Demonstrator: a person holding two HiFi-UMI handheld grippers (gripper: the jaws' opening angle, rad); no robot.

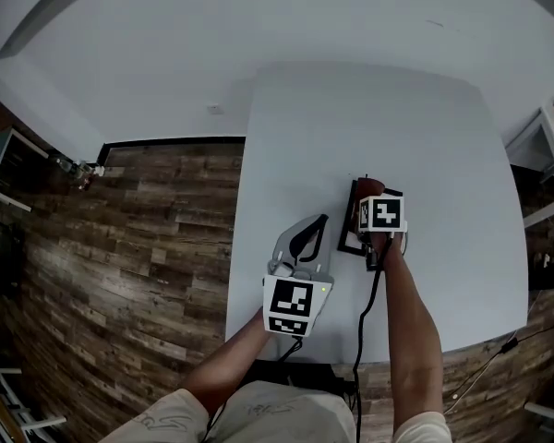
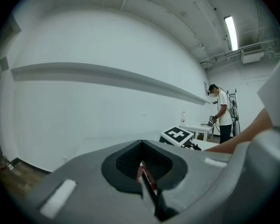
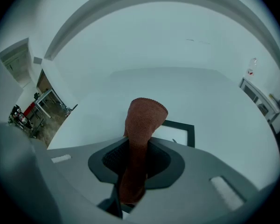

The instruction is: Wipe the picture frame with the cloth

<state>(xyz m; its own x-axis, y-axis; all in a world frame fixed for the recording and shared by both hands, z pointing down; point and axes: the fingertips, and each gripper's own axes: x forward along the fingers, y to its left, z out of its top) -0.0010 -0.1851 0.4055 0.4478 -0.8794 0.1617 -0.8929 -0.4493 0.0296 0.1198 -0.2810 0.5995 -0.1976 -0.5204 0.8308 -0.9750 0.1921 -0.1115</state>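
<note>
A black picture frame [image 1: 347, 233] with a white inside lies flat on the white table [image 1: 443, 155]; in the right gripper view the picture frame [image 3: 191, 133] is just beyond the jaws. My right gripper [image 1: 370, 203] hovers over the frame, shut on a reddish-brown cloth [image 1: 369, 189]. That cloth [image 3: 143, 120] sticks up out of the right gripper [image 3: 138, 148] and hides the frame's left part. My left gripper [image 1: 319, 221] sits left of the frame, apart from it, tilted up toward the wall. The left gripper [image 2: 141, 166] has its jaws pressed together with nothing held.
Dark wood floor [image 1: 138, 238] lies beyond the table's left edge. A black cable [image 1: 363, 317] trails from the right gripper toward the table's near edge. A person [image 2: 222, 113] stands far off by another white table [image 2: 198, 128].
</note>
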